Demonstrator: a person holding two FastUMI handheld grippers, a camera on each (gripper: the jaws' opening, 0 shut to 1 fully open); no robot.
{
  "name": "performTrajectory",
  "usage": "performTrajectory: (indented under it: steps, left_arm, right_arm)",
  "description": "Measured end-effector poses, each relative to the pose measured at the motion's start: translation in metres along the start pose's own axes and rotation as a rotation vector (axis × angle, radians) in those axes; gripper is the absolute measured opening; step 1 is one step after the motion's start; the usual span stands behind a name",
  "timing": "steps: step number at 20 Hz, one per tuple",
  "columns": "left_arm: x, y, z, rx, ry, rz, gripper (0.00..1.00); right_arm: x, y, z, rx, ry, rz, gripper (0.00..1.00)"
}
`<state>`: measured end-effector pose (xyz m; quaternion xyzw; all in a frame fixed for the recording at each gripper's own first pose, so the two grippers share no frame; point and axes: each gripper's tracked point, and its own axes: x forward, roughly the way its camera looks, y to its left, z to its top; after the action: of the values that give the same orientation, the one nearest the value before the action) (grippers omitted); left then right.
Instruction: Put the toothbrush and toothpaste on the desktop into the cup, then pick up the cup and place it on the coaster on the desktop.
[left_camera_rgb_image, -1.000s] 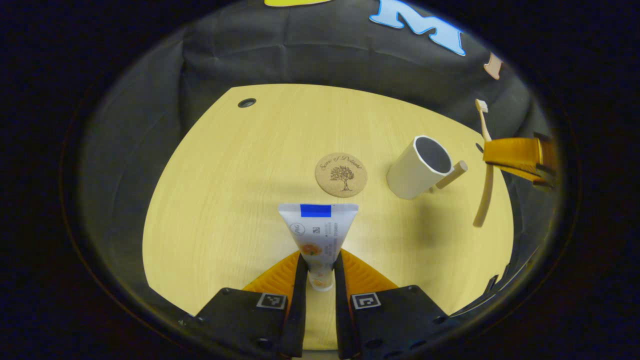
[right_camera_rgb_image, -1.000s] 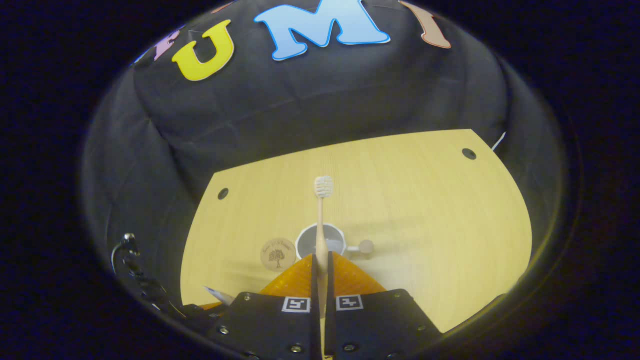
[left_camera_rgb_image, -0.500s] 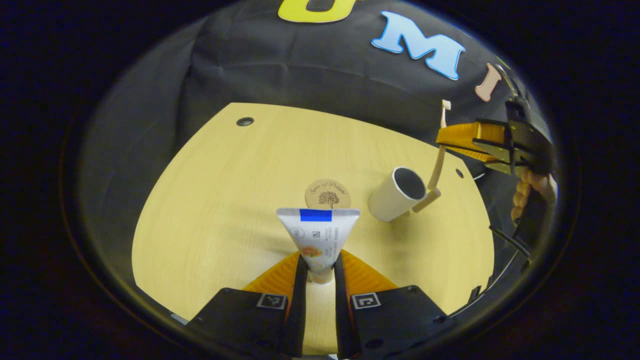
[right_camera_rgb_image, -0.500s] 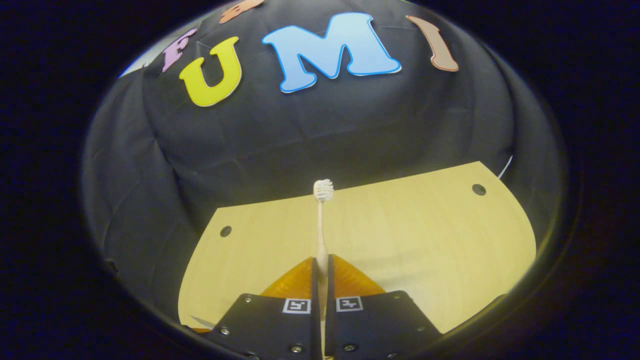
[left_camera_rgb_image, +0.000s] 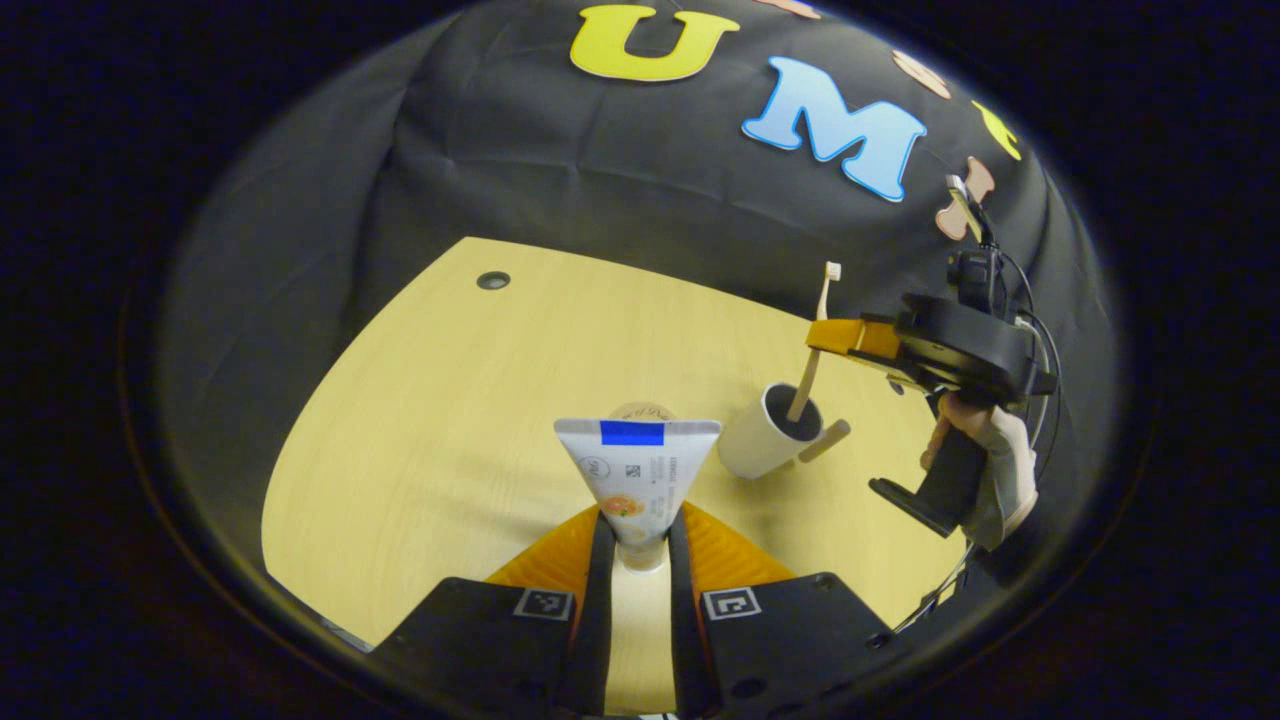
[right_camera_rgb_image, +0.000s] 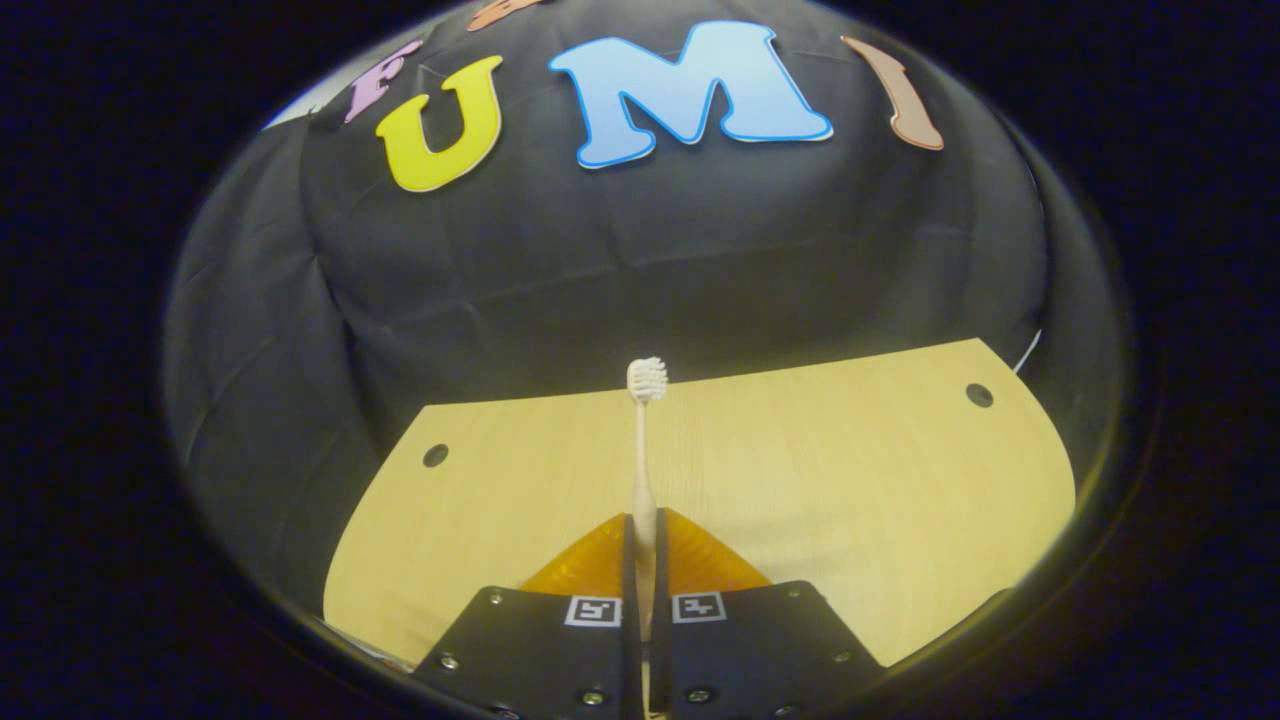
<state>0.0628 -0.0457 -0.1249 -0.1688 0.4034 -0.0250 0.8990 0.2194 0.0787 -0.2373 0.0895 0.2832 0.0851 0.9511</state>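
The right claw (left_camera_rgb_image: 835, 338) is clamped on the toothbrush (left_camera_rgb_image: 812, 345) and holds it nearly upright, bristles up, its lower end dipping into the mouth of the cup (left_camera_rgb_image: 762, 443) on the bench (left_camera_rgb_image: 420, 420). That handle-over-opening line is what matters: let go and it should drop in. The left claw (left_camera_rgb_image: 640, 545) pinches the toothpaste (left_camera_rgb_image: 637, 470) near its cap, crimped end forward, with the cup ahead and to its right. The coaster (left_camera_rgb_image: 640, 410) peeks out behind the tube.
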Motion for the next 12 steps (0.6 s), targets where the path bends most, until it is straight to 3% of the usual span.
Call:
performTrajectory:
  steps: [5, 8, 10, 12]
  left_arm:
    - [-0.010, -0.002, 0.022, -0.006, -0.014, 0.009, 0.33]
    - [-0.005, -0.005, 0.029, 0.004, -0.031, -0.005, 0.31]
    - [0.002, -0.008, 0.037, 0.012, -0.047, -0.021, 0.33]
    - [0.014, -0.009, 0.046, 0.020, -0.060, -0.042, 0.31]
  right_arm:
    - [0.000, 0.000, -0.016, 0.015, 0.033, 0.023, 0.11]
    - [-0.006, 0.001, -0.017, 0.007, 0.034, 0.038, 0.24]
    - [-0.015, -0.001, -0.014, 0.008, 0.026, 0.040, 0.45]
    - [-0.026, -0.002, -0.009, 0.026, 0.006, 0.049, 0.45]
